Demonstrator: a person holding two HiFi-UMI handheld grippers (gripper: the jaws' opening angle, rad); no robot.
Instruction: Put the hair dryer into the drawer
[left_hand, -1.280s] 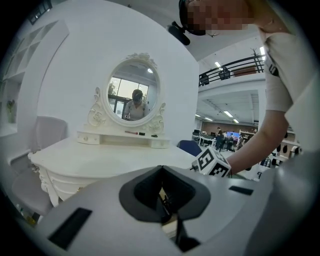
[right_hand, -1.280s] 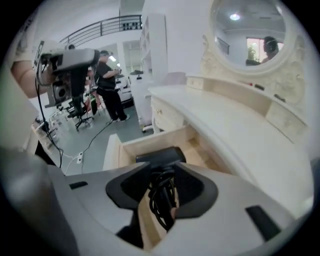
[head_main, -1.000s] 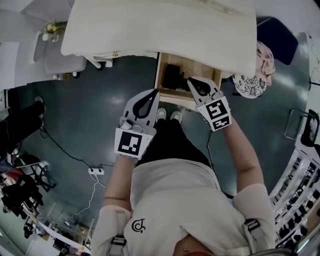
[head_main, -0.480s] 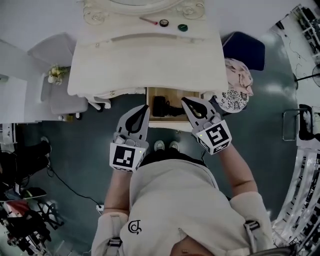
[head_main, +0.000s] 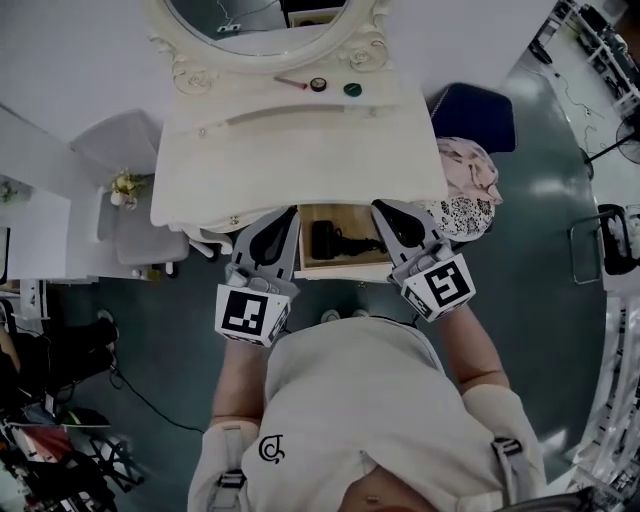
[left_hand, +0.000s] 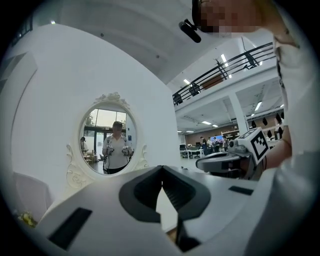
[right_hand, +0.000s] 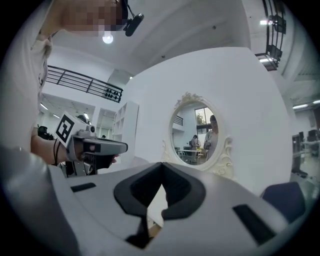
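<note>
**Dryer in the drawer, both grippers empty**

Nearest to me, the left gripper (head_main: 291, 213) and the right gripper (head_main: 381, 206) are held level and side by side in front of my operator's chest, one on each side of the open drawer (head_main: 350, 263). I take that pose as a hands-off one, with neither tool down in the drawer or near its contents. In the left gripper view, the fingers (left_hand: 145, 190) are pressed together at the tips with nothing between them. The right gripper view shows the same thing on that side, tips touching and nothing pinched.

Just beyond the gripper tips, the hair dryer (head_main: 332, 241) lies flat on the wooden bottom of the drawer, apart from both tools. By my judgement the placing itself is finished, and only pushing the drawer in might remain.

Further on is the white desk (head_main: 300, 150) that carries the drawer. A few small items (head_main: 319, 84) sit along the back of it. An oval mirror (head_main: 255, 20) stands behind those. Off to the right, a blue chair (head_main: 478, 115) has cloths (head_main: 468, 180) draped over it.
</note>
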